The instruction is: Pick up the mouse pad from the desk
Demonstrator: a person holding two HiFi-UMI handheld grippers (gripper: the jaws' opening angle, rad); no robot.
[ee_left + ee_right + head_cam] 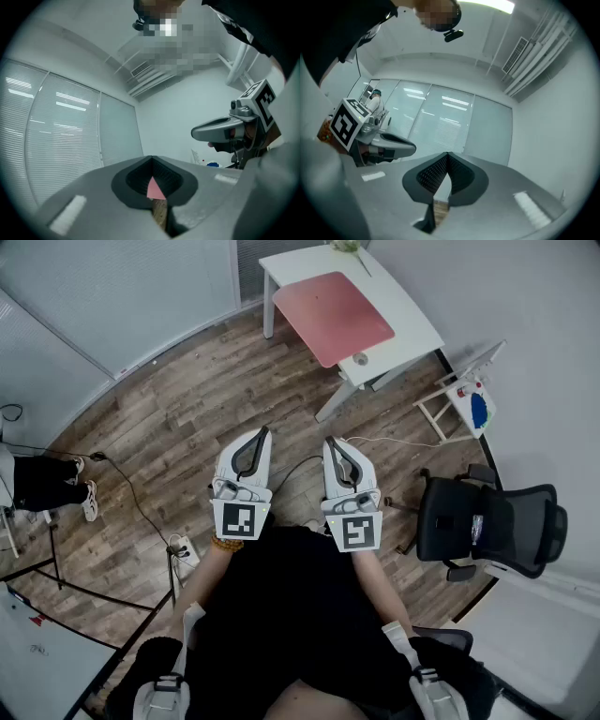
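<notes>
The pink mouse pad (pixel 333 317) lies flat on a white desk (pixel 412 320) at the far side of the room, well beyond both grippers. My left gripper (pixel 262 434) and right gripper (pixel 329 442) are held side by side over the wooden floor, pointing toward the desk. Both are shut, tips touching, with nothing between them. In the left gripper view a sliver of the pink mouse pad (pixel 154 188) shows through the hollow below the left gripper (pixel 151 161) tips. The right gripper (pixel 447 157) faces glass walls.
A small tape roll (pixel 361 359) sits on the desk's near edge and a plant (pixel 347 246) at its far end. A black office chair (pixel 487 526) and a white rack (pixel 466 404) stand to the right. A power strip (pixel 183 549) and cables lie on the floor. A person's legs (pixel 47 484) show at left.
</notes>
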